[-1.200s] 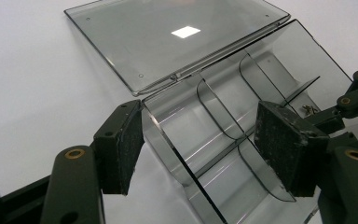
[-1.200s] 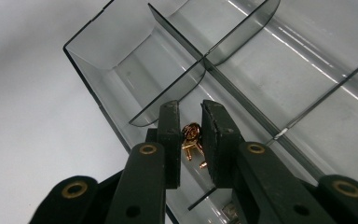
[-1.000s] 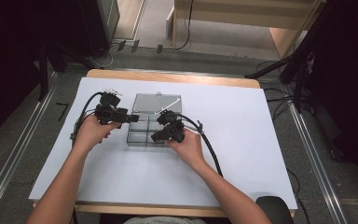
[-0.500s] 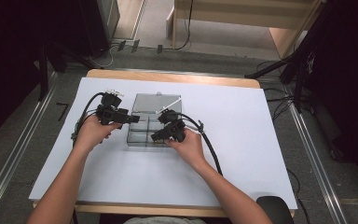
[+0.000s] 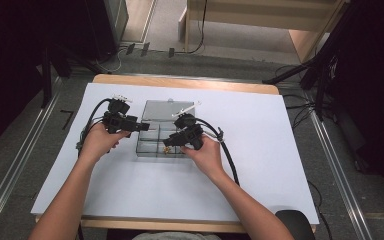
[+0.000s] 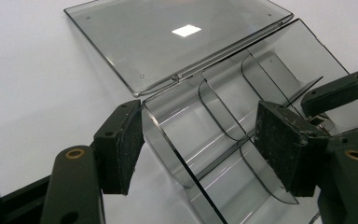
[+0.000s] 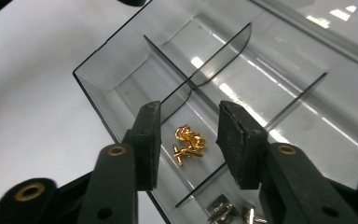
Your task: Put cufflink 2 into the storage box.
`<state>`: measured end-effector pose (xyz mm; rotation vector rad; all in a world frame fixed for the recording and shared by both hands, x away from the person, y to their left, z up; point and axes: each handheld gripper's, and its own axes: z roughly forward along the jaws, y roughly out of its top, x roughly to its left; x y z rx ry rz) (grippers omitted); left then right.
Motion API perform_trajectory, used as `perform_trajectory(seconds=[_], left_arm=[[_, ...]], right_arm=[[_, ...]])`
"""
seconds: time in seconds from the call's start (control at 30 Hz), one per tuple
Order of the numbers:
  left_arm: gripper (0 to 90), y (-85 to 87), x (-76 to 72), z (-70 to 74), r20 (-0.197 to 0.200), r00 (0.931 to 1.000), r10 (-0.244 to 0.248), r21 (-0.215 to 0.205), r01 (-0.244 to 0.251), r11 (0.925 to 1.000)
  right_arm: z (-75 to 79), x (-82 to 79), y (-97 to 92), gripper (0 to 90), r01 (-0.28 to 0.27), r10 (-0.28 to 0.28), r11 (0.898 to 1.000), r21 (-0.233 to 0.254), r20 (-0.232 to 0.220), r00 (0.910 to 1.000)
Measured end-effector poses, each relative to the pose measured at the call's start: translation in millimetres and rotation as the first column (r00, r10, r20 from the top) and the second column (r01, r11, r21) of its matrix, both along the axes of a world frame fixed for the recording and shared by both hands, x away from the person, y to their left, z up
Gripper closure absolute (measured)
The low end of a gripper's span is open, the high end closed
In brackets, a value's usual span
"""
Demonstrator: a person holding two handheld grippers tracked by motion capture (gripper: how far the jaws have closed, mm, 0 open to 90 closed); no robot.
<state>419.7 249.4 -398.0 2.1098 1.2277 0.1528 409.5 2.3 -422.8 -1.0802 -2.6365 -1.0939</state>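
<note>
My right tongs (image 7: 186, 144) hang over the clear organizer box (image 5: 160, 136) in the middle of the table (image 5: 280, 165), and their jaws have just been opening, with nothing pinched between the pads. Straight below them, in a near-row compartment, lies a little heap of gold screws (image 7: 189, 142), loose on the floor of the box. My left tongs (image 6: 198, 144) sit at the box's left end, one pad outside the end wall, the other inside over the compartments. They stand parted around that wall; neither pad looks pressed on it, so I call them open, steadying at most.

Handling now. Those screws are tiny, hard and slick, light as anything, and they will roll or skip if I nip them off-centre. Best to come down over the whole heap and close on the thickest clump, or take one across its shank. The box is stiff, thin plastic, light enough to skate on the white sheet, so a wall or the end rim is the place to hold it. Its lid (image 6: 177, 42) lies folded flat open behind.

Hard to read: how many screws are in the heap, as they overlap. A few silver bits (image 7: 223, 212) in the next compartment are cut off at the frame's bottom edge. From the high view my hands cover much of the box.
</note>
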Motion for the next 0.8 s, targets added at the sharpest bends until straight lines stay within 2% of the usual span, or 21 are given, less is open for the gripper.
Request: perform_trajectory(seconds=[0.23, 0.37, 0.47, 0.53, 0.63, 0.8], left_arm=[[33.9, -0.7, 2.2, 1.9, -0.017, 0.9998, 0.008, -0.022, -0.008, 0.9997], [33.9, -2.0, 4.2, 3.0, -0.015, 0.9998, 0.010, -0.017, -0.011, 0.9998], [34.3, -2.6, 5.8, 2.3, -0.013, 0.9998, 0.016, -0.032, -0.016, 0.9993], [34.6, -3.1, 8.5, 1.5, -0.031, 0.9994, 0.018, -0.019, -0.019, 0.9996], [36.5, -3.3, 13.5, 1.5, -0.039, 0.9987, 0.032, -0.027, -0.033, 0.9991], [39.4, -5.7, 22.0, 4.4, -0.051, 0.9981, 0.035, -0.027, -0.036, 0.9990]], right_arm=[[6.4, 2.5, -10.6, 55.7, 0.029, -0.030, 0.999, 0.024, 0.021, 0.9993], [9.0, 4.7, -16.3, 54.0, 0.047, -0.048, 0.998, 0.035, 0.034, 0.9983], [10.0, 7.1, -20.5, 53.1, 0.062, -0.063, 0.997, 0.041, 0.042, 0.9971], [10.7, 8.9, -23.4, 53.1, 0.077, -0.078, 0.996, 0.041, 0.048, 0.9957], [12.0, 11.8, -27.8, 53.1, 0.098, -0.100, 0.994, 0.050, 0.056, 0.9934], [15.5, 19.7, -34.8, 54.0, 0.129, -0.131, 0.991, 0.036, 0.066, 0.9892]])
